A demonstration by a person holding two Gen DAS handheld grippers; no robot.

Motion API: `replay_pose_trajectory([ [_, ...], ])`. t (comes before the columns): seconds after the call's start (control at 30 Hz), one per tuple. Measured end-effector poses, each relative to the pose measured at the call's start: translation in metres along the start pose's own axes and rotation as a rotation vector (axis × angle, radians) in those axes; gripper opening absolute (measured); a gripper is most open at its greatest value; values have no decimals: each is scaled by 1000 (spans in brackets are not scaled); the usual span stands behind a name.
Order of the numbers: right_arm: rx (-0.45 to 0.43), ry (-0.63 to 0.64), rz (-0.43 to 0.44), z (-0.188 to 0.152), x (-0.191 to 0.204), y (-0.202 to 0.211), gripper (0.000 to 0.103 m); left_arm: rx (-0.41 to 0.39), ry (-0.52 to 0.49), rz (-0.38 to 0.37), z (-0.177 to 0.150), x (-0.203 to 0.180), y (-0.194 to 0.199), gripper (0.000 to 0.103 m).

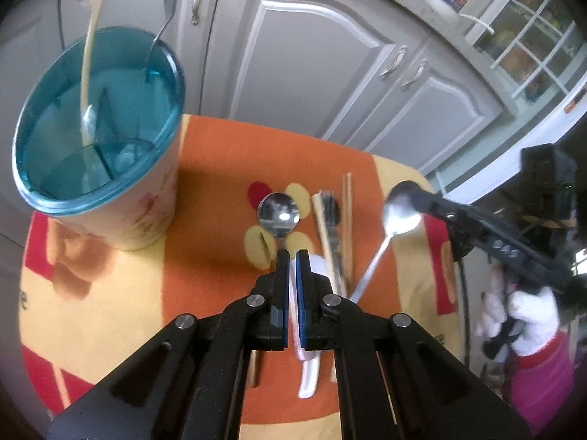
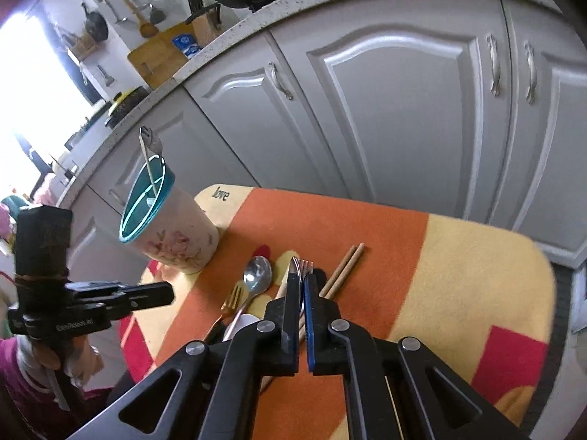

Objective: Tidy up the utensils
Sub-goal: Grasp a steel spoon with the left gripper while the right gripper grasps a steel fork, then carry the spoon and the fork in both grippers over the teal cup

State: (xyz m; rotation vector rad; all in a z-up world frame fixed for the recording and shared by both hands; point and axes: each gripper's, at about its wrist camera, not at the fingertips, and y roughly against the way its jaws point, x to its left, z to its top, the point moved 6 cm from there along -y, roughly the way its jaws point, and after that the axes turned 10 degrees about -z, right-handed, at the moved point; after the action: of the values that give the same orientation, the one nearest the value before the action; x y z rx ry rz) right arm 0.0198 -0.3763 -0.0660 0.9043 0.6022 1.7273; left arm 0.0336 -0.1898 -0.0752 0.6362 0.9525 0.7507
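Note:
A floral cup with a blue rim point(image 1: 99, 135) stands at the table's left; it holds a cream utensil point(image 1: 88, 62) and a metal spoon point(image 1: 167, 11). The cup also shows in the right wrist view point(image 2: 172, 234). My right gripper point(image 1: 407, 198) is shut on a metal spoon point(image 1: 398, 216) by its bowl and holds it above the table. My left gripper point(image 1: 292, 256) is shut and empty, hovering over a big spoon point(image 1: 279, 212) and a white utensil point(image 1: 310, 366). On the cloth lie a fork point(image 2: 306, 267), chopsticks point(image 2: 343, 271) and a gold fork point(image 2: 231, 299).
The table carries an orange, yellow and red cloth point(image 1: 227, 168). Grey cabinet doors point(image 1: 315, 55) stand close behind the table. A countertop with a knife block point(image 2: 205, 25) and cutting board runs above them.

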Motion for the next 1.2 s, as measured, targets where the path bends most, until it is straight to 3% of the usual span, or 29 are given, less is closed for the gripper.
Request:
replay_pose_trajectory([
  [0.1,-7,-7,-6,-2,2,7,2,31,-25,24,-10,4,-5,3],
  [0.13,-11,-15,0,-4,3,9,2,45,-41,29,-12,4,-10,8],
  [0.17,-14,-20,1,-5,4,12,2,60,-51,35,-15,5,-16,20],
  [0.23,-14,-22,-4,-9,3,15,2,79,-52,42,-17,8,-27,30],
  [0.37,-4,-37,-8,-15,-2,18,2,101,-25,57,-7,17,-53,30],
  [0.43,0,-39,-8,-16,-3,19,2,129,-24,61,-4,19,-64,28],
  [0.5,1,-37,-7,-16,-3,19,2,165,-42,100,-1,23,-76,9],
  [0.53,1,-37,-7,-16,-2,19,2,177,-44,110,-1,25,-80,6],
  [0.67,-6,-32,0,-15,1,20,2,174,-48,85,-1,23,-72,1],
  [1.0,-58,33,1,-2,28,41,2,47,-12,-53,-3,10,11,0],
  [1.2,-88,72,0,11,45,57,2,-45,-17,-78,3,1,55,0],
])
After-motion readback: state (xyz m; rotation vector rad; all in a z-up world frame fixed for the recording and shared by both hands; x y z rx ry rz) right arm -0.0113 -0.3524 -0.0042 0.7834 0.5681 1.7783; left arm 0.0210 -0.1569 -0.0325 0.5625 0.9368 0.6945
